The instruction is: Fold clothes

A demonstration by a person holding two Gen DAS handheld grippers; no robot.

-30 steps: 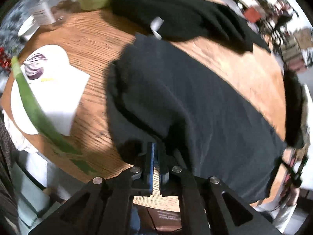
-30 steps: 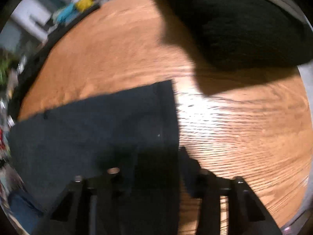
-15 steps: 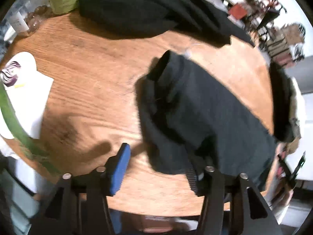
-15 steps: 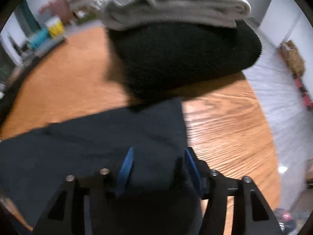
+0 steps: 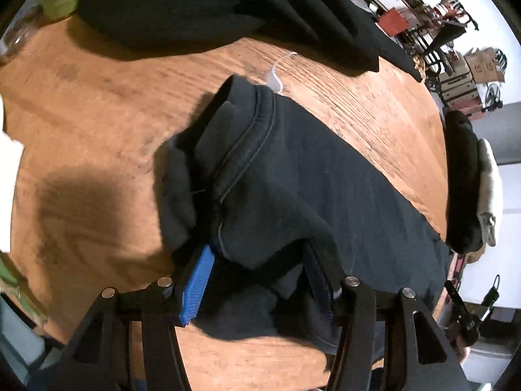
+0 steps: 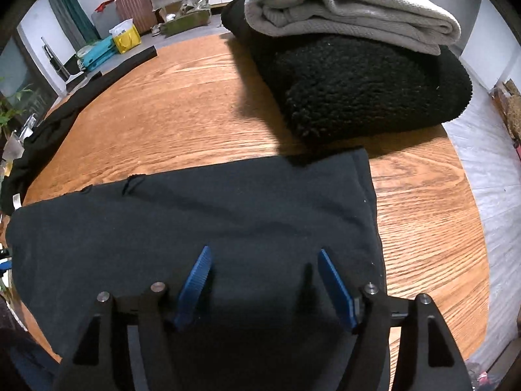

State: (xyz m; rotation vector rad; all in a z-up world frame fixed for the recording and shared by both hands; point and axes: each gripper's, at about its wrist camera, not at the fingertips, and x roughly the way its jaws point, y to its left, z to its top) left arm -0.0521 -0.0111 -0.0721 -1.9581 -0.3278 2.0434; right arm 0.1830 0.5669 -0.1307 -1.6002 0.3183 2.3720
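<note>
While both tongs gape over the dark shirt, left narrowing, right widening, bare table lies beyond.

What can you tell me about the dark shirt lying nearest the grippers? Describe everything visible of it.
The dark shirt is soft navy-black knit with a ribbed, stitched collar. It lies folded into a long band on the wooden table, bunched and rumpled at the collar end, flat and smooth at the other end. One corner reaches the base of a folded black fleece. Both grippers hover over it, pads clear of the cloth.
</note>
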